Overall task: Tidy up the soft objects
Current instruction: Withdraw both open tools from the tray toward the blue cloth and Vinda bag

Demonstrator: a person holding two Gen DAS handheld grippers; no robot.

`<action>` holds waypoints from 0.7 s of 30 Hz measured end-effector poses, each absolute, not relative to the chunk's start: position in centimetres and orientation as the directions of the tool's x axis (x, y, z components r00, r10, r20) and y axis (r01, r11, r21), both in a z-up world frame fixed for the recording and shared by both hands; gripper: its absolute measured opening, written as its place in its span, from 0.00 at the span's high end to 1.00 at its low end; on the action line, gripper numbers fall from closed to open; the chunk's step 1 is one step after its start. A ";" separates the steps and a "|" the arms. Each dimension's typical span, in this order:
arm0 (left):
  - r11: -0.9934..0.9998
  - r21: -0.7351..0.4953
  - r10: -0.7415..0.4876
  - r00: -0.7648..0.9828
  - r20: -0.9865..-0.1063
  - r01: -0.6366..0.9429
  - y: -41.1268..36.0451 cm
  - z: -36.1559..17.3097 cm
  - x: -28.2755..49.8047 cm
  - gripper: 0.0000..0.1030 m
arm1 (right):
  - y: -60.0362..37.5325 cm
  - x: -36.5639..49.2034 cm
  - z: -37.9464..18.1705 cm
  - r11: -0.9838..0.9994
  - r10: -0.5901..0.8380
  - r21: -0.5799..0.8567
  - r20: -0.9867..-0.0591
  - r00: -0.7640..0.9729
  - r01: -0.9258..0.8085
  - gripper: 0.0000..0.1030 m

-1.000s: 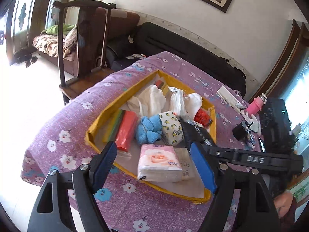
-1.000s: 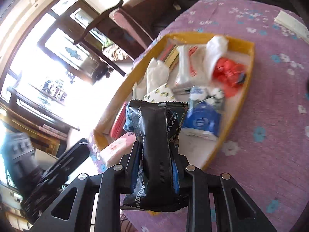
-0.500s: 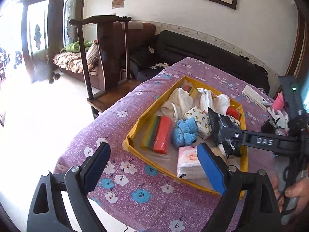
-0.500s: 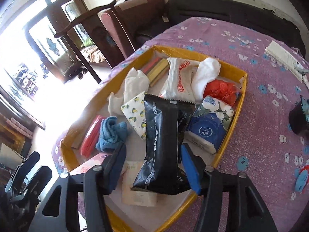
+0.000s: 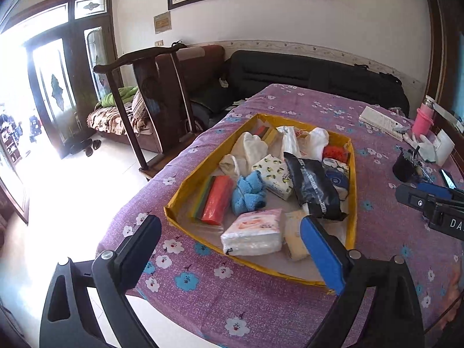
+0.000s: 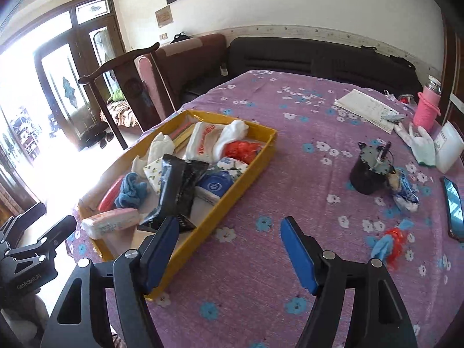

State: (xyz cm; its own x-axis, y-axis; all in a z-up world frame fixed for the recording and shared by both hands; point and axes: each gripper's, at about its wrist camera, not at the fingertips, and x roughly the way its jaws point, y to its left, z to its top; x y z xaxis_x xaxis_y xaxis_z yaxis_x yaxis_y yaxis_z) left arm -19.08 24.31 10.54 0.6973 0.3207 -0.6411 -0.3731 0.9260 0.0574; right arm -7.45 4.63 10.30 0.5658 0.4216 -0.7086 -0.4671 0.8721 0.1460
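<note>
A yellow tray [image 5: 352,179] [image 6: 220,203] on the purple flowered table holds several soft things: a black packet [image 5: 314,187] [image 6: 177,188], a pink tissue pack [image 5: 255,232] [image 6: 111,221], a blue cloth [image 5: 249,194] [image 6: 130,190], a red roll [image 5: 217,200], white cloths [image 5: 249,148] and a blue pack [image 6: 214,187]. My left gripper [image 5: 232,246] is open and empty, held back from the tray's near edge. My right gripper [image 6: 229,249] is open and empty, over the table beside the tray's right side; it also shows in the left wrist view [image 5: 429,200].
On the table to the right stand a black cup [image 6: 369,171], a pink bottle [image 6: 426,110], a white glove [image 6: 417,142], papers [image 6: 365,108], a phone [image 6: 453,206] and a red-and-blue scrap [image 6: 390,243]. A wooden chair [image 5: 156,110] and dark sofa [image 5: 304,72] stand beyond.
My right gripper opened, left the black packet lying in the tray, and drew back to the right. My left gripper pulled back and up from the tray.
</note>
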 end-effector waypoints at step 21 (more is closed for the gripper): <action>0.988 -0.117 -0.154 0.598 -0.786 0.102 8.6 6.5 -12.7 0.06 | -19.4 -6.3 8.0 0.974 0.186 0.226 -0.720 0.669 -0.027 0.24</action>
